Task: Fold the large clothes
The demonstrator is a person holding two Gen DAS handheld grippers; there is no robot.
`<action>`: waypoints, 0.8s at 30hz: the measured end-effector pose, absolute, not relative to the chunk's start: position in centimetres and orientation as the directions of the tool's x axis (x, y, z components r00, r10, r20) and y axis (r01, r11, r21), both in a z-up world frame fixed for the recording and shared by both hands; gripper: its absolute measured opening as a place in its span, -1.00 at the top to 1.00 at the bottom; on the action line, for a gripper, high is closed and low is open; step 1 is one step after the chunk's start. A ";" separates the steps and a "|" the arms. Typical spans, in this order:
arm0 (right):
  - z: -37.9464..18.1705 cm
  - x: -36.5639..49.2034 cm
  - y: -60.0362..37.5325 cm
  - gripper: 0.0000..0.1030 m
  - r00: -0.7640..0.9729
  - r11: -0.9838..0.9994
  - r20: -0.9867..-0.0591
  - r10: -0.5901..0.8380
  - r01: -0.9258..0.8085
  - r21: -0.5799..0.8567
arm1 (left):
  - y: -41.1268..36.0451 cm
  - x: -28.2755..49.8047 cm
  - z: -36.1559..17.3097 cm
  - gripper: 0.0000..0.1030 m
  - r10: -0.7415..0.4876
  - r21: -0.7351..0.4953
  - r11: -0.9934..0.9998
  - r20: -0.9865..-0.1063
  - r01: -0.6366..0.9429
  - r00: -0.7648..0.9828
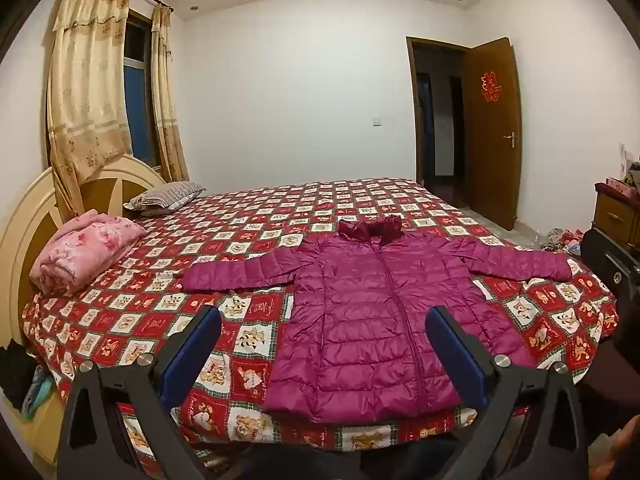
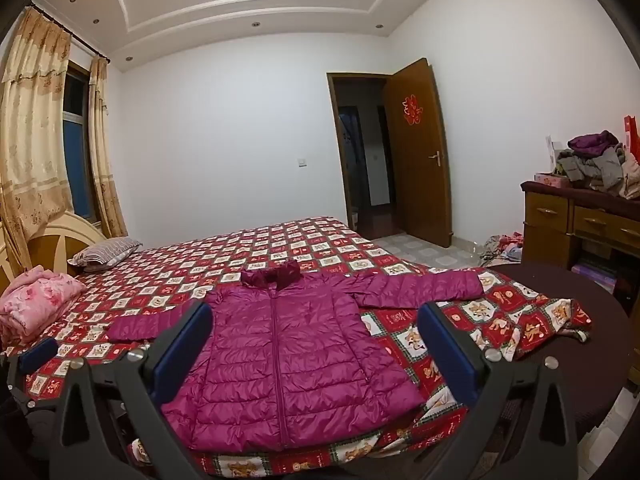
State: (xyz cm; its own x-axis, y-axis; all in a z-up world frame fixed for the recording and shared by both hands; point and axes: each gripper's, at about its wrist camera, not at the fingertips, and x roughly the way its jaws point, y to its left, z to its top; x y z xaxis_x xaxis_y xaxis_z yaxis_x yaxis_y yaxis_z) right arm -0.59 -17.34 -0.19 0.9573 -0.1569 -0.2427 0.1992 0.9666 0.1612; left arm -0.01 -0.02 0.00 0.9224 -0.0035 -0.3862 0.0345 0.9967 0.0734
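A magenta quilted puffer jacket (image 1: pixel 380 300) lies flat on the bed, front up, zipped, both sleeves spread out to the sides, hem at the near edge. It also shows in the right wrist view (image 2: pixel 288 356). My left gripper (image 1: pixel 322 320) is open and empty, held above the near edge of the bed over the jacket's left half. My right gripper (image 2: pixel 314 316) is open and empty, held above the jacket's hem. The left gripper's blue pad (image 2: pixel 38 354) shows at the left edge of the right wrist view.
The bed carries a red checked cover (image 1: pixel 248 240). A folded pink quilt (image 1: pixel 84 252) and a striped pillow (image 1: pixel 168 196) lie by the headboard. A wooden dresser (image 2: pixel 580 216) piled with clothes stands at the right. An open door (image 2: pixel 416 152) is behind.
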 end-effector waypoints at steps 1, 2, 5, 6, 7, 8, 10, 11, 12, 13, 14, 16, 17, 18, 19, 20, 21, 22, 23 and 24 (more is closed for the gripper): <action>-0.2 -0.6 -17.4 -1.00 0.958 0.966 -0.240 -0.156 0.199 0.167 | 0.0 0.0 0.0 -0.98 -0.009 0.070 0.997 -0.386 0.039 0.922; -0.2 -0.6 -17.4 -1.00 0.958 0.966 -0.241 -0.155 0.198 0.167 | 0.0 0.0 0.0 -0.98 -0.015 0.067 0.997 -0.385 0.044 0.923; -0.1 -0.7 -17.3 -1.00 0.958 0.966 -0.242 -0.155 0.198 0.166 | 0.0 0.1 0.0 -0.98 -0.037 0.053 0.997 -0.387 0.063 0.921; -0.1 -0.8 -17.3 -1.00 0.958 0.966 -0.241 -0.155 0.198 0.166 | 0.0 0.1 0.0 -0.98 -0.042 0.049 0.997 -0.387 0.066 0.921; -0.2 -0.6 -17.4 -1.00 0.956 0.966 -0.250 -0.153 0.198 0.167 | 0.0 0.2 0.0 -0.98 -0.043 0.046 0.997 -0.387 0.066 0.921; -0.2 -0.6 -17.4 -1.00 0.956 0.966 -0.250 -0.152 0.197 0.167 | 0.1 0.3 -0.1 -0.98 -0.042 0.044 0.997 -0.388 0.064 0.921; -0.2 -0.6 -17.4 -1.00 0.956 0.966 -0.250 -0.153 0.198 0.166 | 0.9 -0.5 0.4 -0.98 -0.043 0.038 0.997 -0.370 0.061 0.928; -0.2 -0.6 -17.4 -1.00 0.956 0.966 -0.250 -0.152 0.197 0.166 | 1.0 -0.5 0.4 -0.98 -0.042 0.038 0.997 -0.373 0.060 0.927; -0.2 -0.6 -17.5 -1.00 0.956 0.966 -0.250 -0.152 0.197 0.166 | 1.1 -0.6 0.4 -0.98 -0.040 0.038 0.998 -0.375 0.059 0.926; -0.2 -0.6 -17.6 -1.00 0.956 0.966 -0.250 -0.151 0.196 0.167 | 0.5 -0.4 0.2 -0.98 -0.030 0.046 0.998 -0.376 0.051 0.926; -0.2 -0.6 -17.4 -1.00 0.956 0.967 -0.251 -0.155 0.199 0.162 | 0.5 -0.4 0.2 -0.98 -0.030 0.046 0.998 -0.377 0.051 0.926; -0.2 -0.6 -17.4 -1.00 0.955 0.966 -0.250 -0.156 0.200 0.161 | 0.5 -0.4 0.2 -0.98 -0.033 0.042 0.998 -0.381 0.053 0.924; -0.2 -0.6 -17.4 -1.00 0.955 0.967 -0.251 -0.155 0.200 0.161 | 0.5 -0.3 0.1 -0.98 -0.036 0.039 0.998 -0.382 0.055 0.923; -0.2 -0.6 -17.4 -1.00 0.956 0.967 -0.251 -0.154 0.198 0.161 | 0.5 -0.4 0.1 -0.98 -0.036 0.038 0.998 -0.382 0.055 0.923; -0.2 -0.6 -17.4 -1.00 0.956 0.967 -0.251 -0.154 0.198 0.161 | 0.5 -0.3 0.2 -0.98 -0.035 0.037 0.998 -0.383 0.053 0.923; -0.2 -0.6 -17.3 -1.00 0.955 0.967 -0.251 -0.155 0.199 0.159 | 0.6 -0.3 0.2 -0.98 -0.036 0.035 0.998 -0.383 0.053 0.923; -0.1 -0.6 -17.3 -1.00 0.956 0.967 -0.250 -0.155 0.199 0.159 | 0.6 -0.3 0.2 -0.98 -0.038 0.033 0.998 -0.384 0.054 0.923; -0.1 -0.6 -17.2 -1.00 0.956 0.967 -0.249 -0.156 0.200 0.159 | 0.5 -0.3 0.2 -0.98 -0.040 0.032 0.998 -0.385 0.057 0.922; -0.1 -0.6 -17.1 -1.00 0.955 0.967 -0.251 -0.156 0.200 0.159 | 0.5 -0.3 0.2 -0.98 -0.040 0.030 0.998 -0.386 0.056 0.922; -0.1 -0.6 -17.1 -1.00 0.955 0.967 -0.251 -0.156 0.199 0.159 | 0.6 -0.3 0.2 -0.98 -0.039 0.029 0.998 -0.387 0.055 0.921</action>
